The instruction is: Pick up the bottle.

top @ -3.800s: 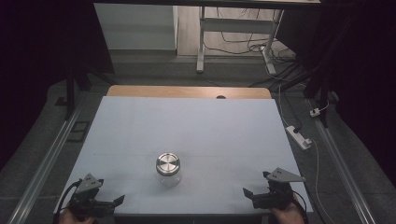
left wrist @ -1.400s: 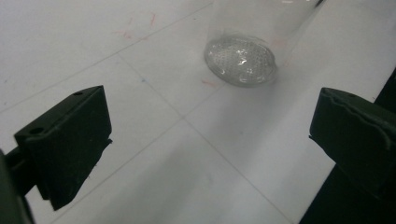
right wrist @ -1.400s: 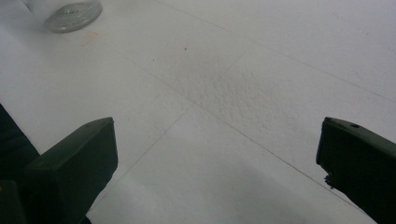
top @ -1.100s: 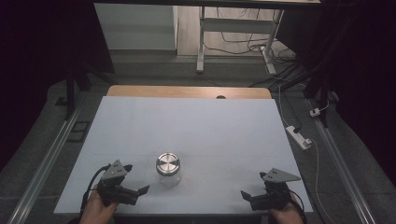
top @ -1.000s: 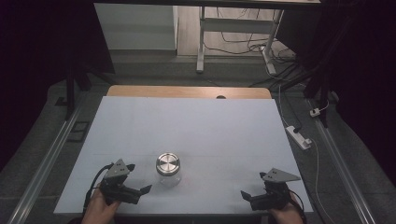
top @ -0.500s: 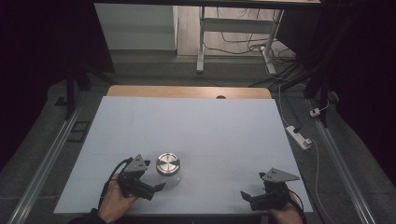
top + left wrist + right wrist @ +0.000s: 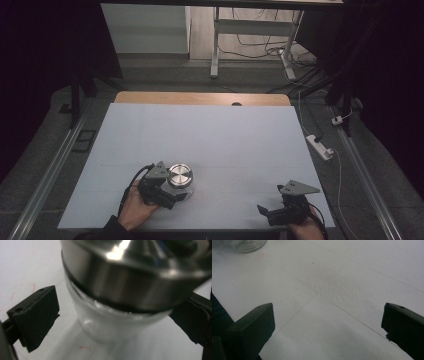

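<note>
One jar: a small glass jar (image 7: pixel 180 179) stands upright on the white table (image 7: pixel 210 135), near the front edge and left of the middle.
Jar lid: a shiny metal lid (image 7: pixel 179 174) sits on top of the jar. In the left gripper view the lid (image 7: pixel 130 277) looks big and close, with a dark ring under it.
Jar glass: the clear glass (image 7: pixel 110 325) under the lid looks empty, but it is blurry, so I cannot be sure.
Left gripper: the left gripper (image 7: pixel 172 196) is right at the jar, on its left and front side. In the left gripper view its two black jaws stand wide apart, one on each side of the glass. There is a gap of white table between the left jaw and the glass. The right jaw is very near the jar, but I cannot tell if it touches. It is not squeezing the jar.
Left hand: the left hand (image 7: pixel 136 206) holds that gripper from behind.
Right gripper: the right gripper (image 7: pixel 262 210) is low over the table near the front right corner, well apart from the jar. Its jaws are spread wide with nothing between them but bare table.
Right gripper view: a bit of the jar's bottom (image 7: pixel 245 245) shows far off at the top left.
Table: a wooden strip (image 7: pixel 200 98) runs along its far edge.
Floor: a white power strip (image 7: pixel 320 146) lies to the right of the table.
</note>
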Motion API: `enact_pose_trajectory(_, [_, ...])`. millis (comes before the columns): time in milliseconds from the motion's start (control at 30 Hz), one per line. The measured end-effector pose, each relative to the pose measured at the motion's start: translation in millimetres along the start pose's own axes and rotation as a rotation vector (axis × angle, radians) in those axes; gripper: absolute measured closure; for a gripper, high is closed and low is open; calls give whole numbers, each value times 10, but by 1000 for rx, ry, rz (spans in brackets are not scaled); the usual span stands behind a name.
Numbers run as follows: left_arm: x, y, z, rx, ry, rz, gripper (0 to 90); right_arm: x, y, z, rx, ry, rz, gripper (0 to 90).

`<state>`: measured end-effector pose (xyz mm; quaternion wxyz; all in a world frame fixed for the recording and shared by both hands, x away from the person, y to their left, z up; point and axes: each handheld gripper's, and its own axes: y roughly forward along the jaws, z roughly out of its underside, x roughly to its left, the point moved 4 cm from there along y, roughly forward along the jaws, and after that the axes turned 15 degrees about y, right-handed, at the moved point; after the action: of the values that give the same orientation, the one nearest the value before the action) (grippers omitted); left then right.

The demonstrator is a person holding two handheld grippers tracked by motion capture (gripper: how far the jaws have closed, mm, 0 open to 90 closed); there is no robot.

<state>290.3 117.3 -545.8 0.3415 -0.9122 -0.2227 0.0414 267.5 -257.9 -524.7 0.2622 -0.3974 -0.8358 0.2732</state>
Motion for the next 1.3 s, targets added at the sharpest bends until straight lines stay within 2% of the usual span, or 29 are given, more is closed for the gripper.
enact_pose_trajectory(200, [2,64,-44,2,18,10,2,2,2,1,2,-5,2,0])
enact_pose_trajectory(400, [-1,75,-51,6,68,-11,88,6,3,2,4,-7,2,0])
enact_pose_trajectory(433, [3,75,-48,11,70,-20,109,7,3,2,4,-8,2,0])
enact_pose_trajectory(533, [1,79,-43,1,73,-9,144,9,4,3,5,-9,-2,0])
enact_pose_trajectory(700, [-9,84,-40,-4,94,-21,152,13,6,4,7,-12,0,0])
enact_pose_trajectory(967, [-7,91,-22,-30,105,-24,156,14,8,4,9,-14,3,0])
enact_pose_trajectory(1300, [-10,87,-47,-2,90,-24,158,20,8,6,7,-23,4,0])
